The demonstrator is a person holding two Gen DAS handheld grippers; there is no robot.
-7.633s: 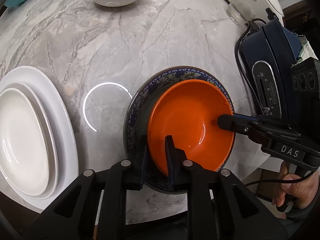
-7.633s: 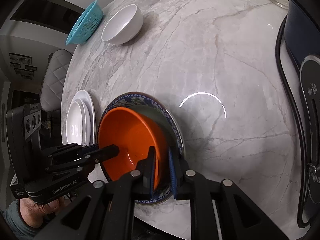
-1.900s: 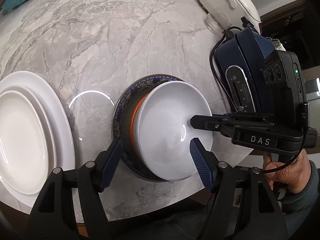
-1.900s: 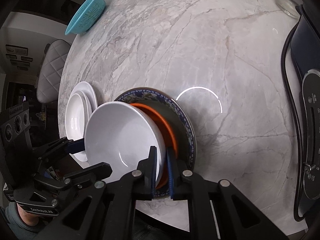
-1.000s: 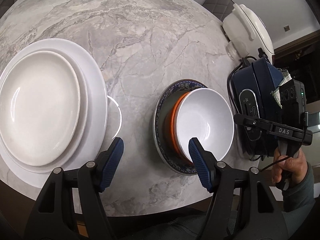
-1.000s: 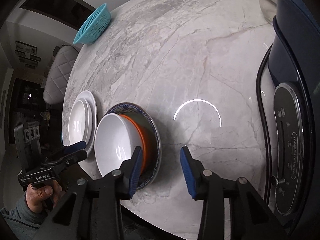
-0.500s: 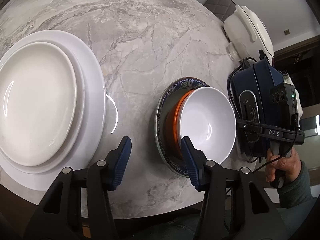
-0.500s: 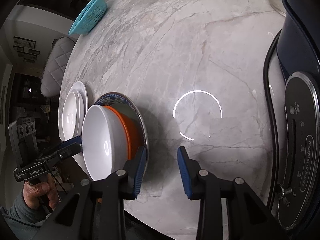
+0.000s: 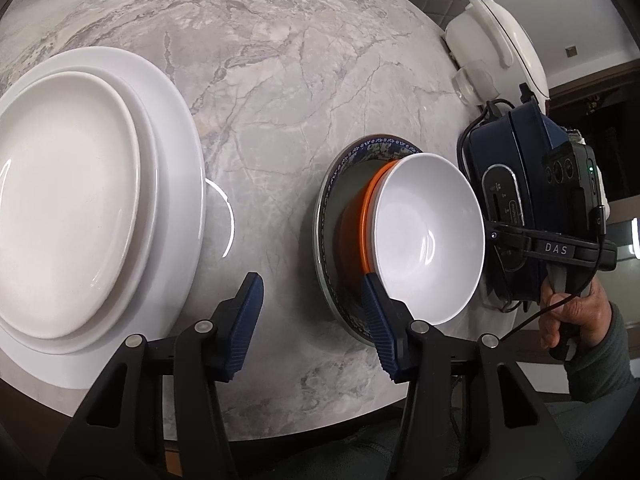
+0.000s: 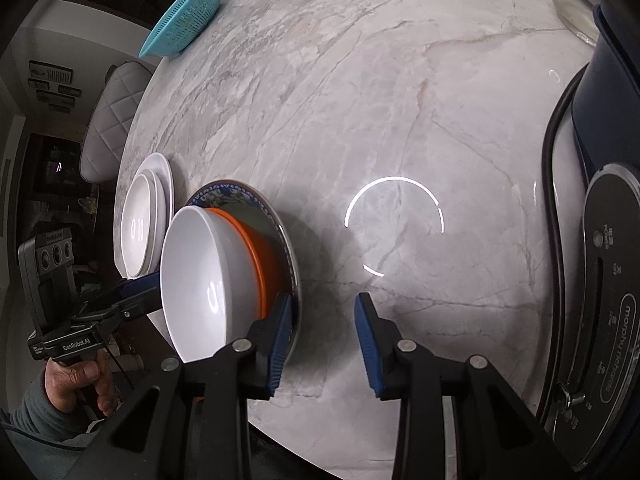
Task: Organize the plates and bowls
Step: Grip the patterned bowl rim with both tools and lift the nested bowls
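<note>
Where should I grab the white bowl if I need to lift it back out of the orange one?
Probably by the rim of the white bowl, one jaw inside and one outside. Its wall flares above the orange bowl, leaving the lip exposed. Come from the near table edge with the left gripper, whose open jaws already stand beside that lip; the blue appliance crowds the far right side.

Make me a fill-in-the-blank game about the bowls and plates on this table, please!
1. The white bowl sits inside the ______ bowl.
2. Both bowls rest on a plate with a ______ patterned rim.
3. The left tool and the right tool are both ______.
4. The little basket at the far edge of the table is colored ______.

Missing words: orange; blue; open; teal
</note>
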